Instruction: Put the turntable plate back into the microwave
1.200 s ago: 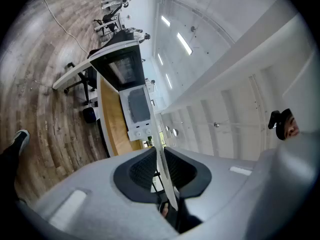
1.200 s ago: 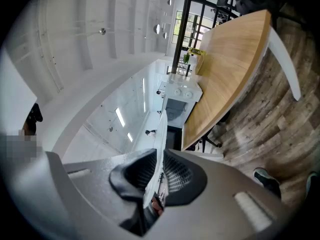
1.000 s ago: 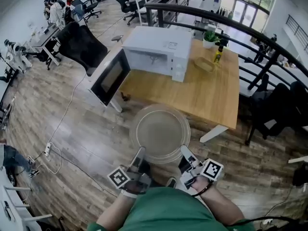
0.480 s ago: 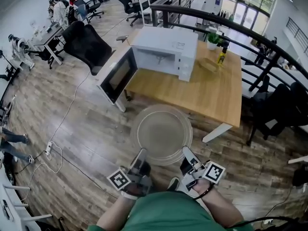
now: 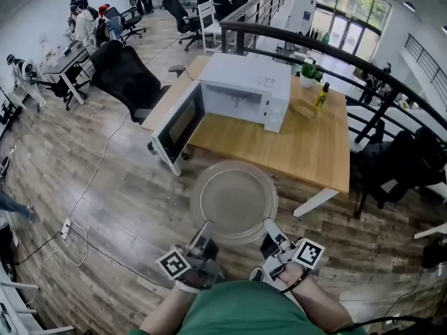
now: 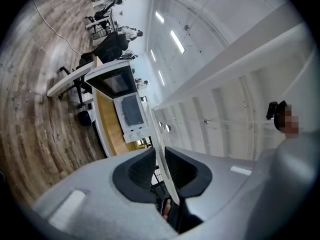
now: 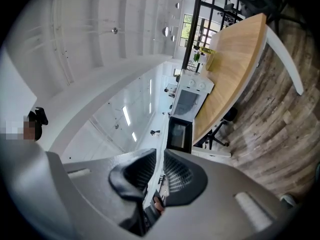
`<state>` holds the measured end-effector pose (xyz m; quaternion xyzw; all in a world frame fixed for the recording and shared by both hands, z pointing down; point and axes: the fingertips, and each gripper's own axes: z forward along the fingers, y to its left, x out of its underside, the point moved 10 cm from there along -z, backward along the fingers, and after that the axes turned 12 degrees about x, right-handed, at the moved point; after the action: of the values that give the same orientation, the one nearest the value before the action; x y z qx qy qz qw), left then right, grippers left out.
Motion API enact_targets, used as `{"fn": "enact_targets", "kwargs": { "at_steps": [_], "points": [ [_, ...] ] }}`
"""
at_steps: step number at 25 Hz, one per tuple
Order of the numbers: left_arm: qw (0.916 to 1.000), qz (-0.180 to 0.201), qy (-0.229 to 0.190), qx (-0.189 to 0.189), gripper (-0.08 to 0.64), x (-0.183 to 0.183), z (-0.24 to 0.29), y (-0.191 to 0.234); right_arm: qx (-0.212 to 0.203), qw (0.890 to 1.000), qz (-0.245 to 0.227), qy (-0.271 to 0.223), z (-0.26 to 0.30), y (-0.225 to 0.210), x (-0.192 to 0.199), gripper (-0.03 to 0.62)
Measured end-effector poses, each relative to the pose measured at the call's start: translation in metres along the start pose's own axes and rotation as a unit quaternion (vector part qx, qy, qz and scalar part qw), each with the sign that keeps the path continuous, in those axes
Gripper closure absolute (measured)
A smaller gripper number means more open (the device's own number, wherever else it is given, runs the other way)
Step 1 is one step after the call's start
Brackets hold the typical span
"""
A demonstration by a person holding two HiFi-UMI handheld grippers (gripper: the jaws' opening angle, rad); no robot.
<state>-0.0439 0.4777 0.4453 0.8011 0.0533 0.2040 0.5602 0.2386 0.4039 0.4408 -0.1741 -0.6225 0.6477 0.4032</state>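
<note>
A round clear glass turntable plate (image 5: 234, 202) hangs level over the wood floor, in front of the table. My left gripper (image 5: 204, 230) grips its near-left rim and my right gripper (image 5: 269, 229) its near-right rim. In the left gripper view the rim (image 6: 159, 151) runs edge-on between the dark pads of the left gripper (image 6: 160, 166), whose jaws are opening slightly. The right gripper view shows the rim (image 7: 162, 151) pinched by the right gripper (image 7: 161, 171). The white microwave (image 5: 244, 93) stands on the table's far left, its door (image 5: 178, 128) swung open to the left.
The wooden table (image 5: 307, 152) also carries a potted plant (image 5: 305, 72) and a bottle (image 5: 320, 96). A black office chair (image 5: 126, 72) stands left of the open door. A dark railing (image 5: 335, 51) runs behind the table, and cables (image 5: 77, 215) lie on the floor at left.
The plate has stayed in both grippers while they carried it forward. The table and microwave now sit closer and further right in the head view.
</note>
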Motion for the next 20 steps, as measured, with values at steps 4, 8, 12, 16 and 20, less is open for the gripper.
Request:
{"fn": "enact_targets", "kwargs": {
  "at_steps": [4, 8, 12, 16, 20],
  "points": [
    [0.9999, 0.002, 0.013, 0.007, 0.492, -0.029, -0.006, 0.007, 0.002, 1.0, -0.001, -0.013, 0.018, 0.011, 0.016, 0.543],
    [0.9996, -0.005, 0.025, 0.013, 0.492, -0.051, -0.015, 0.014, 0.008, 1.0, -0.004, -0.022, 0.032, 0.018, 0.033, 0.543],
    [0.9994, -0.013, 0.032, 0.01, 0.492, -0.066, -0.024, 0.022, 0.015, 1.0, 0.002, -0.027, 0.043, 0.022, 0.048, 0.543],
    [0.9992, -0.02, 0.033, 0.013, 0.492, -0.075, -0.031, 0.027, 0.02, 0.999, 0.004, -0.027, 0.049, 0.024, 0.058, 0.543],
    [0.9992, -0.02, 0.03, 0.016, 0.492, -0.077, -0.027, 0.033, 0.023, 0.999, 0.004, -0.024, 0.054, 0.02, 0.054, 0.543]
  ]
}}
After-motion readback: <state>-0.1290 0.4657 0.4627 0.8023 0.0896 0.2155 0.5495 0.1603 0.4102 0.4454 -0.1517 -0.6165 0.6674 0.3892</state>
